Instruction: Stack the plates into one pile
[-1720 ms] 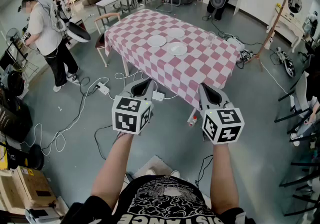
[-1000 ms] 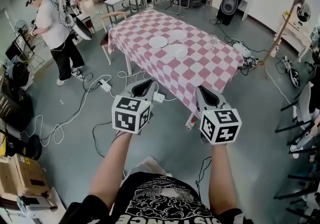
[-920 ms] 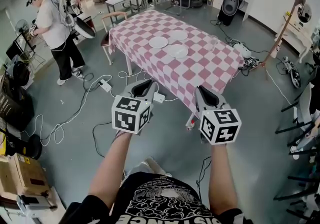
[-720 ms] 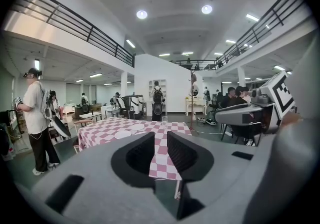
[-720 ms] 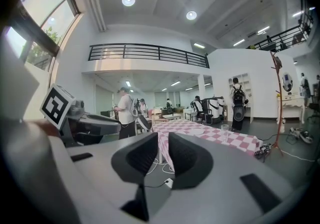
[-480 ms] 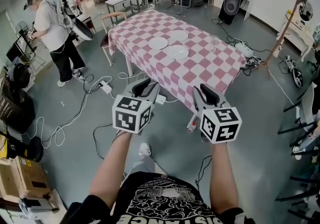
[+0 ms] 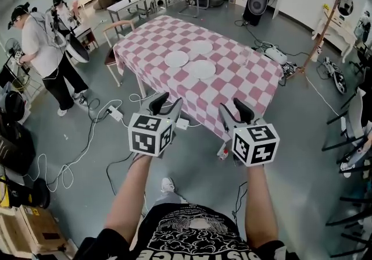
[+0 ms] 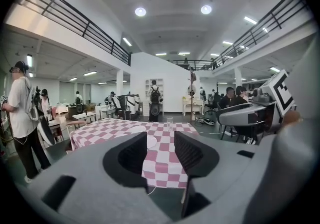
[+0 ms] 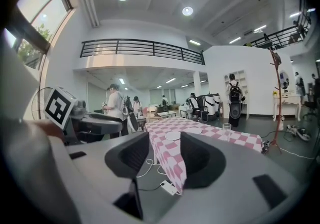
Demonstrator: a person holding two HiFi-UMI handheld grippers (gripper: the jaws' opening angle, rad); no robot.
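Note:
Three white plates (image 7: pixel 176 59) (image 7: pixel 201 47) (image 7: pixel 203 69) lie apart on a table under a pink-and-white checked cloth (image 7: pixel 232 87), some way ahead of me. My left gripper (image 7: pixel 167 103) and right gripper (image 7: pixel 235 110) hang side by side in the air short of the table's near edge. Both sets of jaws are opening, with nothing between them. In the left gripper view the gripper (image 8: pixel 161 150) points at the table, and one plate (image 8: pixel 150 141) shows through the gap. The right gripper (image 9: pixel 165 155) frames the cloth's corner, with plates (image 9: pixel 173 136) (image 9: pixel 192 131) beyond it.
A clear glass (image 7: pixel 245 55) stands on the table right of the plates. Cables and a power strip (image 7: pixel 113 114) lie on the floor at the left. A person (image 7: pixel 38 49) stands at far left. A chair (image 7: pixel 116 29) is behind the table, and a coat stand (image 7: pixel 330 3) at right.
Both grippers' jaws have gone from shut to parted. I have stepped toward the table, and both grippers have moved forward with me.

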